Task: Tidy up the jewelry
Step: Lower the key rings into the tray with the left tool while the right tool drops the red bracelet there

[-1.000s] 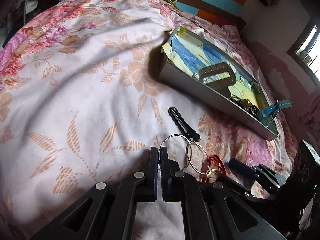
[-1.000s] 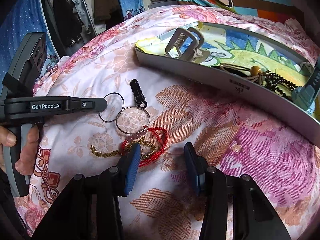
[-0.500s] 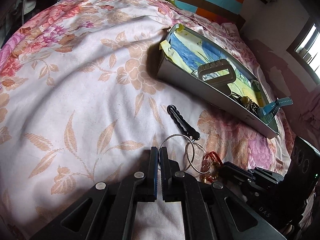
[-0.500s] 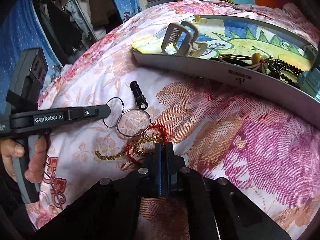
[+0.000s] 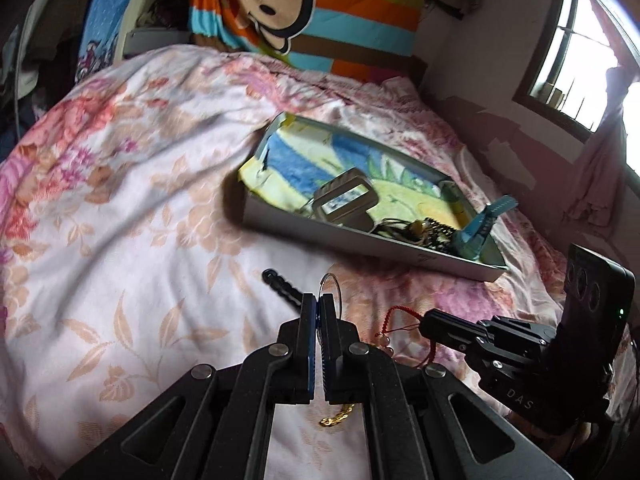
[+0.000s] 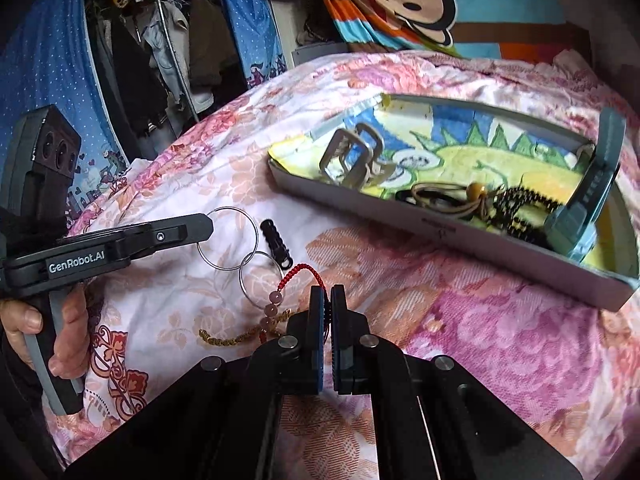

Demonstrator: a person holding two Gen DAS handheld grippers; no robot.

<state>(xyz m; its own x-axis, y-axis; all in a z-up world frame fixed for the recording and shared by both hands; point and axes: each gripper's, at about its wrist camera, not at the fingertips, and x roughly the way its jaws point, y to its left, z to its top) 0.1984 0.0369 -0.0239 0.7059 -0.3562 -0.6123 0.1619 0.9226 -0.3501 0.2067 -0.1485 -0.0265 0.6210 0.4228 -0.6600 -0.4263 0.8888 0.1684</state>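
My left gripper [image 5: 319, 300] is shut on a thin silver ring [image 5: 331, 290] and holds it above the floral bedspread; in the right wrist view the gripper [image 6: 204, 228] grips this ring [image 6: 228, 238], with a second ring [image 6: 260, 276] hanging from it. My right gripper [image 6: 328, 292] is shut on a red cord bracelet [image 6: 298, 272] with pink beads, lifting it; the bracelet also shows in the left wrist view [image 5: 394, 318]. A gold chain [image 6: 236, 336] and a black clip [image 6: 276, 240] lie on the bed. The grey tray [image 6: 440, 232] lies beyond, holding a buckle, beads and a blue watch.
The tray's rim [image 5: 360, 246] lies ahead and to the right in the left wrist view. A striped monkey pillow [image 5: 304, 4] sits at the bed's head. Hanging clothes [image 6: 160, 60] stand to the left of the bed. A window [image 5: 576, 52] is at the right.
Both grippers have risen off the bed. The left lifted the silver ring. The right, shut half a second ago, has pulled the red bracelet up, away from the gold chain.
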